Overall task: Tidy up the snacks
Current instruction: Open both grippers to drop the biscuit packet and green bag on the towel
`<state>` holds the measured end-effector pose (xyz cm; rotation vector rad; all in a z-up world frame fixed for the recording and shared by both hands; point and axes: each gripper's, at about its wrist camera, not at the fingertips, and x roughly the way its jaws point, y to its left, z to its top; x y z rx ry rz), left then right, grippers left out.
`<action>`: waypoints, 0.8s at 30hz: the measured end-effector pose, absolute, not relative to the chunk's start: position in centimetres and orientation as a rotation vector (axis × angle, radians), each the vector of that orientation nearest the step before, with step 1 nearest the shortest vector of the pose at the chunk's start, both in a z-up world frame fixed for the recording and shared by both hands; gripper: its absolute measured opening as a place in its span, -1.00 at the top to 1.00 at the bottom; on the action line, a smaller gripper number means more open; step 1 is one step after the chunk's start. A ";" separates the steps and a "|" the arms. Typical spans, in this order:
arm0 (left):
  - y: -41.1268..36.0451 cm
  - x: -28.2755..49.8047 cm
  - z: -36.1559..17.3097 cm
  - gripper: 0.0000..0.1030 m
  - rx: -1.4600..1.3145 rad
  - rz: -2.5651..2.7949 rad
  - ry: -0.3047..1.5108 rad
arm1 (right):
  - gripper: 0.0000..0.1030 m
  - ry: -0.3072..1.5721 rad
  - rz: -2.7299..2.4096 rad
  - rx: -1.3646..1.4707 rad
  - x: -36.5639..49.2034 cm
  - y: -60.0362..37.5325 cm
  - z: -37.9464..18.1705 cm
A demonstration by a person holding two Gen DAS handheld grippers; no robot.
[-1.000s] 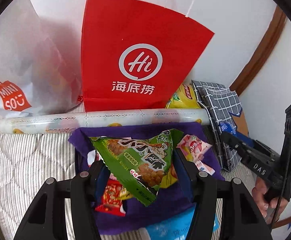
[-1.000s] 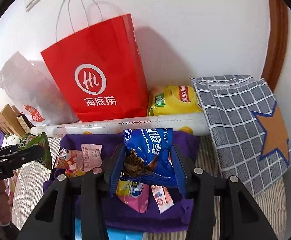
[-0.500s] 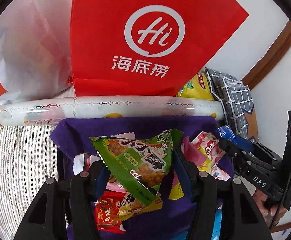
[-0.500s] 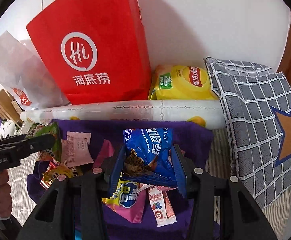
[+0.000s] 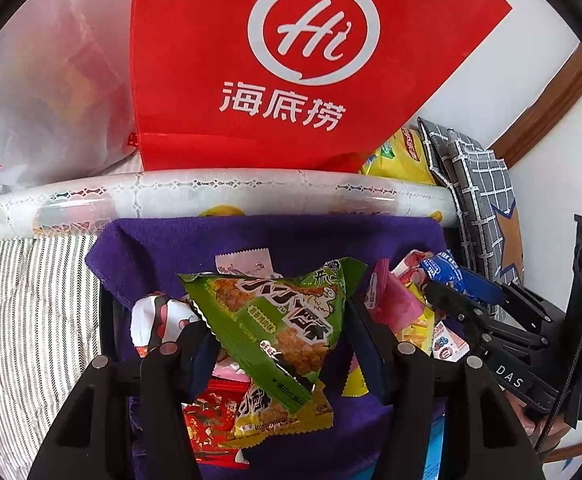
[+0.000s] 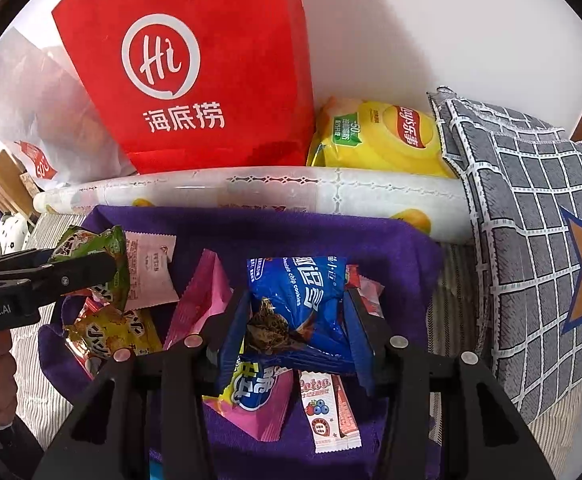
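Left tool [image 5: 279, 344] clamped on green packet [image 5: 279, 320], right tool [image 6: 295, 336] on blue cookie packet [image 6: 299, 304], both low over purple bin [image 6: 331, 236] of loose snacks (slippery, air-puffed wrappers). Risk: squirting sideways, crushed contents, snagging neighbours on release.

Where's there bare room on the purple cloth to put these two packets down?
Bare purple cloth runs along its far edge, beside the white roll, and at its right side toward the grey checked cushion. The left side is crowded with loose snack packets.
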<state>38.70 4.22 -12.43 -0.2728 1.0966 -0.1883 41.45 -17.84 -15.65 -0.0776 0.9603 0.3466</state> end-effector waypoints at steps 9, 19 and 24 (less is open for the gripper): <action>3.8 38.9 -12.8 -0.11 -0.250 -0.189 1.113 | -0.10 0.949 0.350 -0.077 41.2 -17.9 -15.1; 3.3 39.0 -12.9 -0.22 -0.222 -0.190 1.125 | -0.11 0.921 0.348 -0.075 40.5 -18.1 -14.3; 3.0 38.9 -12.6 -0.37 -0.207 -0.192 1.119 | -0.11 0.918 0.345 -0.079 40.4 -18.0 -14.2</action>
